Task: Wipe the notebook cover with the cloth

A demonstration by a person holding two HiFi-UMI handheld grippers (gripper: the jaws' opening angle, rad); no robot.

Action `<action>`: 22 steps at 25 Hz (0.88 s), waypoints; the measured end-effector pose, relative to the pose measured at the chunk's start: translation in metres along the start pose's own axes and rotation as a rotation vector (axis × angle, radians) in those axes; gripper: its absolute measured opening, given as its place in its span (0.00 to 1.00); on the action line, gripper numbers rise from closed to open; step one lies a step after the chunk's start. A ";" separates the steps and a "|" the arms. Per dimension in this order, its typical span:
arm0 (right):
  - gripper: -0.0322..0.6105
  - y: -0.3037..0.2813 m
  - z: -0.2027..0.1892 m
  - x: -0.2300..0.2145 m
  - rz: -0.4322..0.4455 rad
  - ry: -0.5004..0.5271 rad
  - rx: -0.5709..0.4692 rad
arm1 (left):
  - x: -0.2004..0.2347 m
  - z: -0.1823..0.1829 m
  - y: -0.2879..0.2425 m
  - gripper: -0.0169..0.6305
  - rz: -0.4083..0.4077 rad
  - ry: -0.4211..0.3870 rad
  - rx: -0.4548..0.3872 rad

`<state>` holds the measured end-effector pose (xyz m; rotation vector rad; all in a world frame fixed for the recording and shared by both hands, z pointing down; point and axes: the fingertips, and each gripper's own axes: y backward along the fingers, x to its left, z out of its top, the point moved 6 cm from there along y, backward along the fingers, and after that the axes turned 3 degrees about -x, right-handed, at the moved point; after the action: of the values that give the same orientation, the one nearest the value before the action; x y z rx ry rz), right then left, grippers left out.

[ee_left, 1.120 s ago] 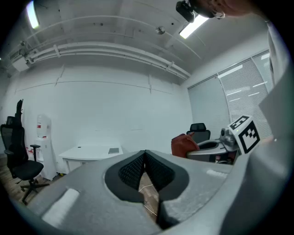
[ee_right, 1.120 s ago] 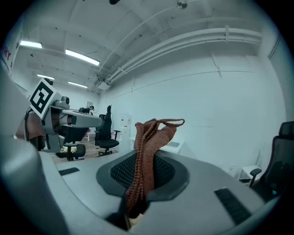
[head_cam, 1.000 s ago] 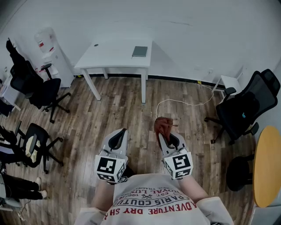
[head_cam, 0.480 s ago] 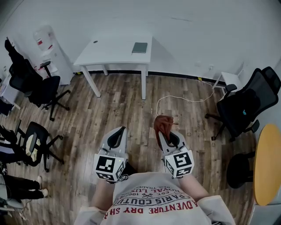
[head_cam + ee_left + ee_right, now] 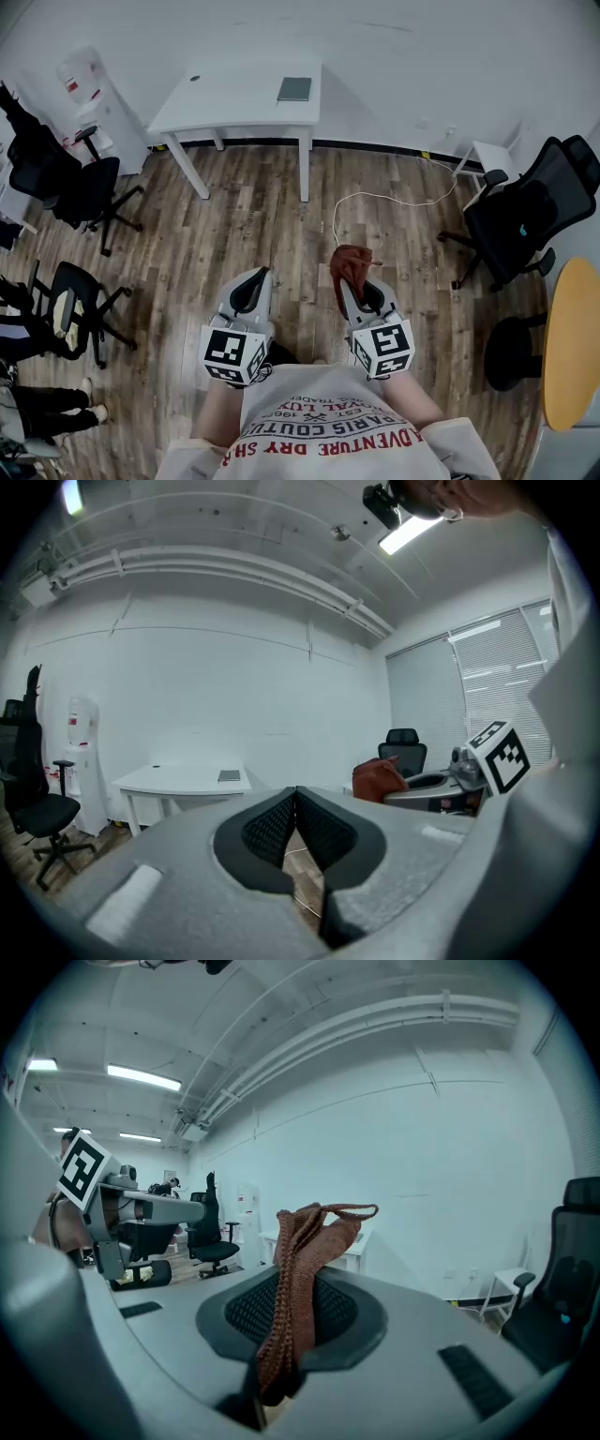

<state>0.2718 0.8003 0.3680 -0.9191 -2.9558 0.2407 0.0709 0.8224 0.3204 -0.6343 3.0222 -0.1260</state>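
Note:
A dark grey notebook (image 5: 294,89) lies on a white table (image 5: 234,103) by the far wall, several steps ahead of me; it shows small in the left gripper view (image 5: 230,776). My right gripper (image 5: 359,286) is shut on a rust-brown knitted cloth (image 5: 348,264), which sticks up between its jaws (image 5: 305,1269). My left gripper (image 5: 251,288) is held beside it at waist height, jaws together, with nothing in them (image 5: 295,808). Both grippers are far from the table.
Wood-plank floor lies between me and the table. A white cable (image 5: 380,202) loops across it. Black office chairs stand at the left (image 5: 80,192) and right (image 5: 525,220). A water dispenser (image 5: 89,94) stands left of the table, and a round yellow table (image 5: 572,347) at the right edge.
The view has shifted slightly forward and left; the table and notebook sit a little higher in the frame. Both grippers keep their pose and the cloth stays gripped.

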 end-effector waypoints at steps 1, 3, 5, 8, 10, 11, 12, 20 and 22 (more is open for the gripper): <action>0.16 -0.006 0.000 0.000 -0.006 -0.004 0.004 | 0.005 0.000 -0.004 0.04 -0.006 0.003 0.003; 0.16 -0.020 0.001 0.001 -0.015 -0.010 0.012 | 0.018 -0.001 -0.013 0.04 -0.019 0.008 0.007; 0.16 -0.038 0.002 0.003 -0.027 -0.018 0.020 | 0.035 -0.002 -0.022 0.04 -0.034 0.011 0.013; 0.16 -0.071 0.005 0.005 -0.051 -0.033 0.036 | 0.068 -0.004 -0.039 0.04 -0.054 0.017 0.025; 0.16 -0.095 0.008 0.008 -0.068 -0.039 0.047 | 0.094 -0.003 -0.051 0.04 -0.064 0.022 0.027; 0.16 -0.108 0.010 0.010 -0.078 -0.042 0.053 | 0.108 -0.003 -0.056 0.04 -0.068 0.025 0.026; 0.16 -0.121 0.012 0.012 -0.087 -0.046 0.058 | 0.122 -0.002 -0.062 0.04 -0.072 0.028 0.024; 0.17 -0.216 0.035 0.038 -0.153 -0.104 0.104 | 0.233 0.006 -0.094 0.04 -0.125 0.052 0.030; 0.17 -0.235 0.041 0.046 -0.170 -0.104 0.108 | 0.256 0.009 -0.097 0.04 -0.136 0.056 0.026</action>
<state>0.0989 0.6292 0.3640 -0.6584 -3.0572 0.4485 -0.1237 0.6300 0.3113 -0.8479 3.0232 -0.1910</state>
